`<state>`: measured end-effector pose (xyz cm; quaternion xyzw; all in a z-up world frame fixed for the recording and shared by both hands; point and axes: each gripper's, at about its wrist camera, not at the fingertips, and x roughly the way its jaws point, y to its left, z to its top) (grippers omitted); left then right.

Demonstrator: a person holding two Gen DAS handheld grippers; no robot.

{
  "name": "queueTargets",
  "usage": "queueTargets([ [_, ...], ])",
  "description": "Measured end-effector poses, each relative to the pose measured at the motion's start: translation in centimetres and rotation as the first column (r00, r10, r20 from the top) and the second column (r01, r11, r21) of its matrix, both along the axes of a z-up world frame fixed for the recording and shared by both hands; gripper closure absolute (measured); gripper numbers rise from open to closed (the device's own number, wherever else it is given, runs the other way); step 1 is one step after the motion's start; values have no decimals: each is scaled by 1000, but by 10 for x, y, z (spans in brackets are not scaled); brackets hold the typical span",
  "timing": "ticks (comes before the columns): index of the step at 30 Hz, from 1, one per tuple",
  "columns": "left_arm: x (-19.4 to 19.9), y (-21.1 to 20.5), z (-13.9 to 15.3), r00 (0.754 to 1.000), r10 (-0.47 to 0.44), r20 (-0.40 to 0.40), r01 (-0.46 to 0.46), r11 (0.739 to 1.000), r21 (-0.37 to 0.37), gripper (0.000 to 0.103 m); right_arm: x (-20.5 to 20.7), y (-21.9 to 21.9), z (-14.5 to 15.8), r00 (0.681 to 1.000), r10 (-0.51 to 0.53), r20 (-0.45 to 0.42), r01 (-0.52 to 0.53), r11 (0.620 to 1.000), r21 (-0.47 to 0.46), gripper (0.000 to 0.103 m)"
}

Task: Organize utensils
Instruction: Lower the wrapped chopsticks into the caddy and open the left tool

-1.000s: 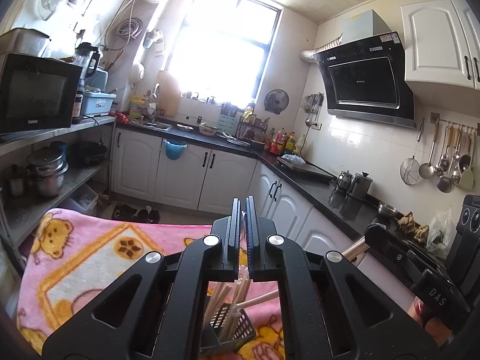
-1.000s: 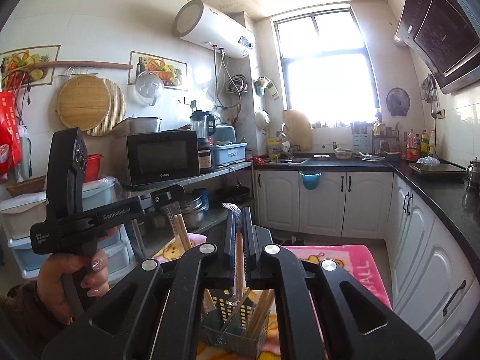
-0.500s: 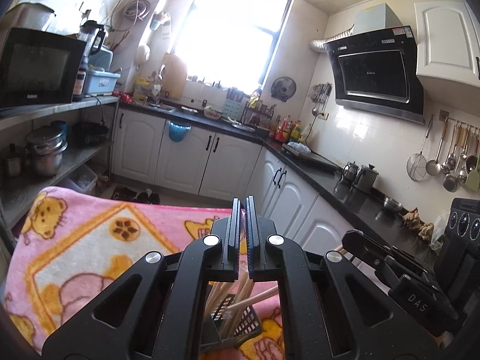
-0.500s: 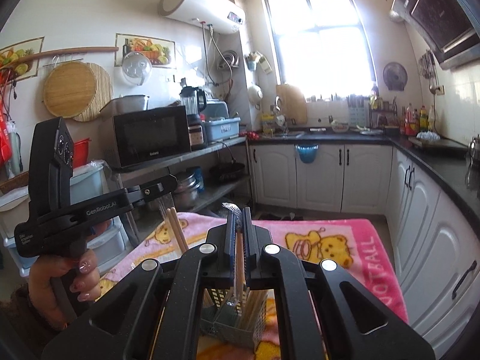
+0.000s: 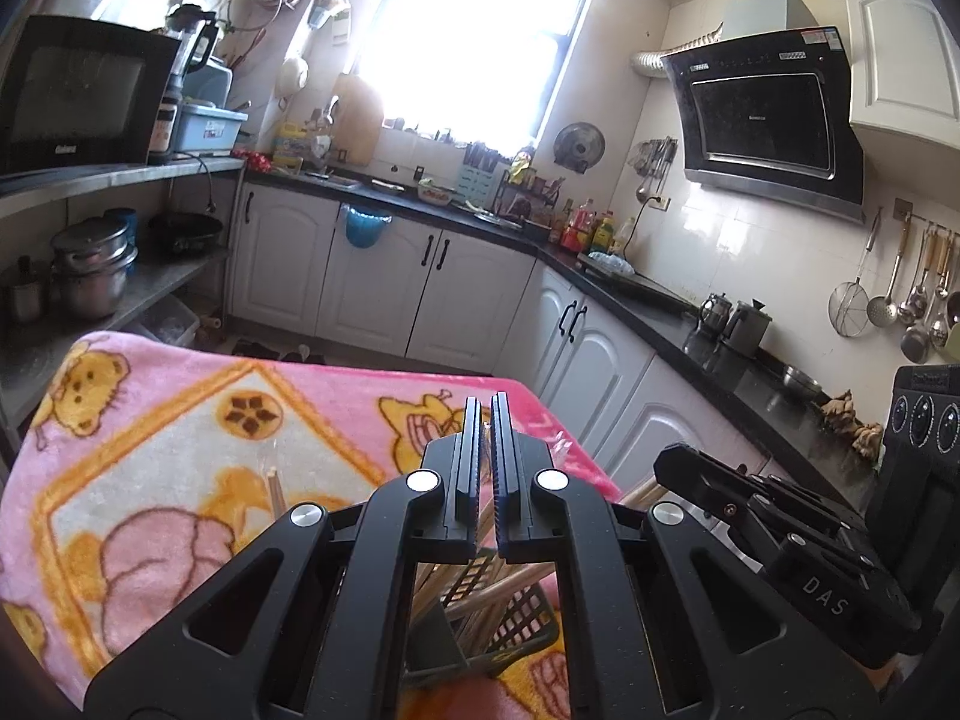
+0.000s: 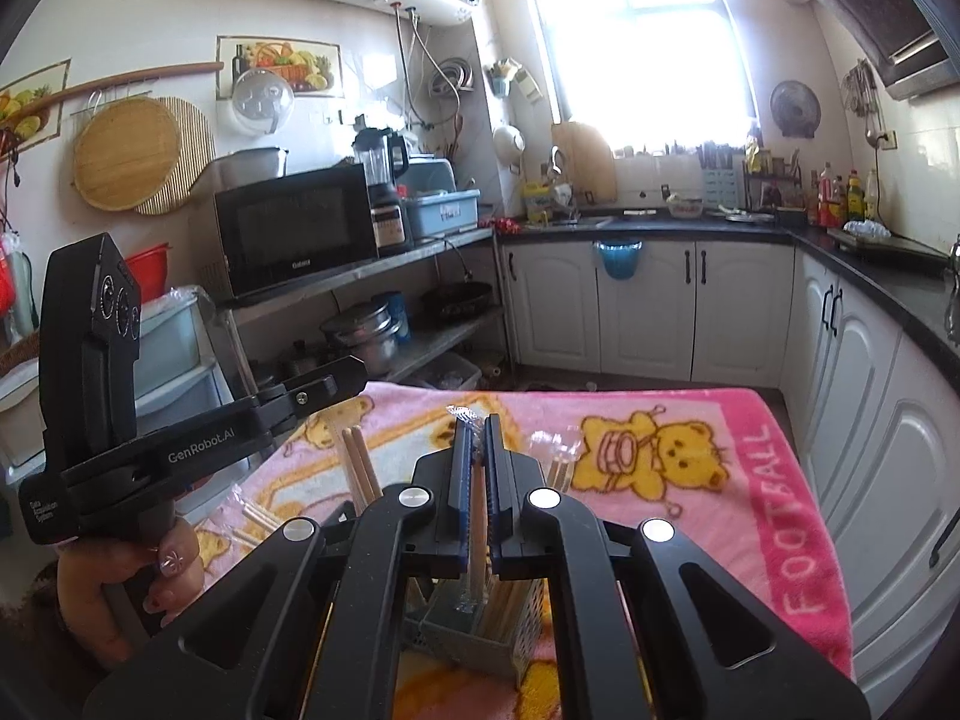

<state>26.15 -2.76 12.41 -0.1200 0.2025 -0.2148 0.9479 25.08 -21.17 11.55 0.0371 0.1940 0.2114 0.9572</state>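
Right gripper [image 6: 476,450] pinches wrapped chopsticks [image 6: 477,510] upright over the utensil basket [image 6: 474,630]. Left gripper [image 5: 486,438], jaws closed, holds chopsticks [image 6: 360,468] just beside.

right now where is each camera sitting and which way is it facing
Left wrist view: sits on the left gripper, shut on a wrapped pair of wooden chopsticks, facing the window corner and black range hood; the right gripper shows at lower right.
Right wrist view: sits on the right gripper, shut on a wrapped wooden chopstick pair, facing the black microwave shelf and window; the left gripper and the hand show at left.
Shared: the pink bear-print blanket, the grey slotted utensil basket, the window.
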Motion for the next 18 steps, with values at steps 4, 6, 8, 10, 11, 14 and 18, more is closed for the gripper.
queueTargets([
  [4, 0, 2, -10, 1000, -3, -14, 3, 1000, 1, 101, 4, 2, -10, 1000, 5, -26, -4, 1000, 2, 98],
  [6, 0, 3, -15, 1000, -2, -21, 2, 1000, 1, 101, 6, 3, -15, 999, 5, -36, -5, 1000, 4, 98],
  [8, 0, 4, -19, 1000, -1, -29, 1, 1000, 1, 101, 8, 4, -18, 999, 4, -47, -3, 1000, 10, 98],
  [10, -1, 5, -23, 999, -1, -36, 1, 1000, 0, 101, 8, 3, -22, 999, -1, -53, 2, 1000, 18, 98],
  [11, -2, 6, -24, 999, 1, -39, -1, 1000, 1, 101, 7, 3, -23, 998, -2, -56, 3, 1000, 18, 98],
  [14, -6, 7, -24, 999, 3, -34, -3, 1000, 5, 101, 6, 3, -28, 998, -6, -69, 7, 1000, 19, 98],
  [18, -12, 7, -24, 999, 9, -41, -8, 1000, 26, 91, 3, 1, -31, 997, -9, -81, 11, 1000, 20, 93],
])
